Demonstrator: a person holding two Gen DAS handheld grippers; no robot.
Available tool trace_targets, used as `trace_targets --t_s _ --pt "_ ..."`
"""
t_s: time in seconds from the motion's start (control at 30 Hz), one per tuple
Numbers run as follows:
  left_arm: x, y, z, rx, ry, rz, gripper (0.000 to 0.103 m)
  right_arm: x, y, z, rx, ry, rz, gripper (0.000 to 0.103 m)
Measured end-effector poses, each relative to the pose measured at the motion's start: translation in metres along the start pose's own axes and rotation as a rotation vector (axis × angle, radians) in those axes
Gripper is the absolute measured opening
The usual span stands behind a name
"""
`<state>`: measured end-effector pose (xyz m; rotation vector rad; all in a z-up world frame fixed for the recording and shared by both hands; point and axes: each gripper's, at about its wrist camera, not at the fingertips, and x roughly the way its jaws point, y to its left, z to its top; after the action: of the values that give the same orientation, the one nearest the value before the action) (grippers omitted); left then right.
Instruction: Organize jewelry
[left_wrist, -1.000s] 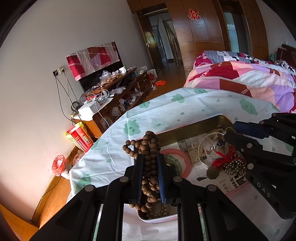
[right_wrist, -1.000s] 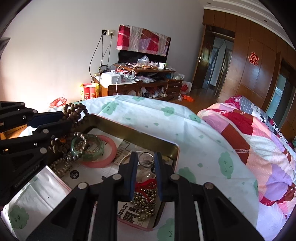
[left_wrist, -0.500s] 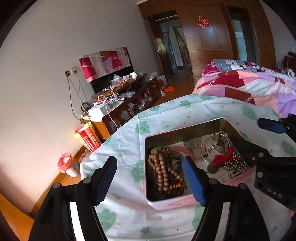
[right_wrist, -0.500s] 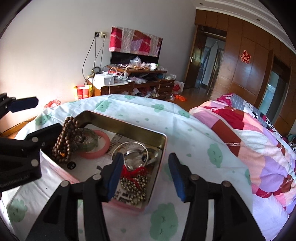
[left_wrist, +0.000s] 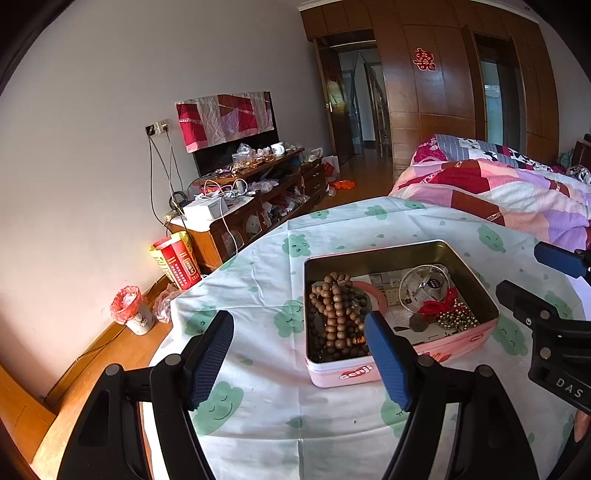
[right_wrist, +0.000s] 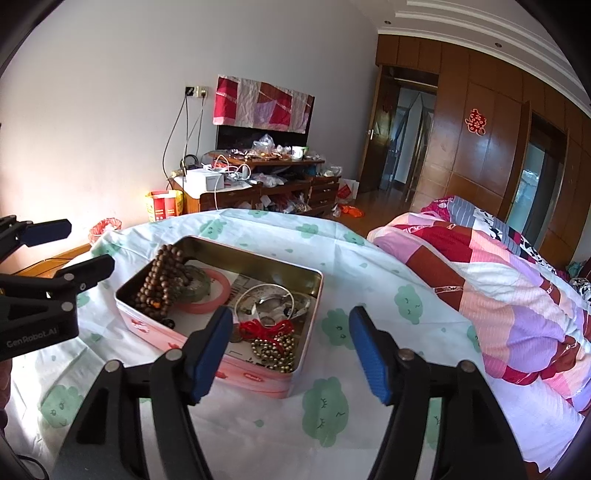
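The pink tin (left_wrist: 400, 363) sits on a bench draped in a white cloth with green cloud faces (left_wrist: 266, 398), lid off, with the jewelry lying inside it. In the left wrist view the brown wooden bead string (left_wrist: 338, 314) is heaped at the tin's 9 o'clock side, over a pink bangle (left_wrist: 373, 291); a silver bangle (left_wrist: 424, 286) lies toward 1 o'clock, and a red cord (left_wrist: 437, 306) with brass beads (left_wrist: 456, 317) at 3 o'clock. The left gripper (left_wrist: 299, 360) is released, jaws spread wide with nothing between them, above the tin's near-left corner. In the right wrist view the right gripper (right_wrist: 290, 349) is likewise released and holds nothing, with its left finger (right_wrist: 208, 354) in front of the tin's near wall (right_wrist: 255, 378). A patchwork quilt (right_wrist: 491, 280) lies on the bed at 3 o'clock
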<state>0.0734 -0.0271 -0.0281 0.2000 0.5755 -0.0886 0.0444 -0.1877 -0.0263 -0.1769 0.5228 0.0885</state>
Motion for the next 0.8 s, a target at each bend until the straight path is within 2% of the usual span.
trace_targets --t_s 0.8 --pt "-0.009 0.002 -0.002 -0.009 -0.001 0.003 0.074 -0.015 0.003 -0.003 0.003 -0.039 0.008 0.073"
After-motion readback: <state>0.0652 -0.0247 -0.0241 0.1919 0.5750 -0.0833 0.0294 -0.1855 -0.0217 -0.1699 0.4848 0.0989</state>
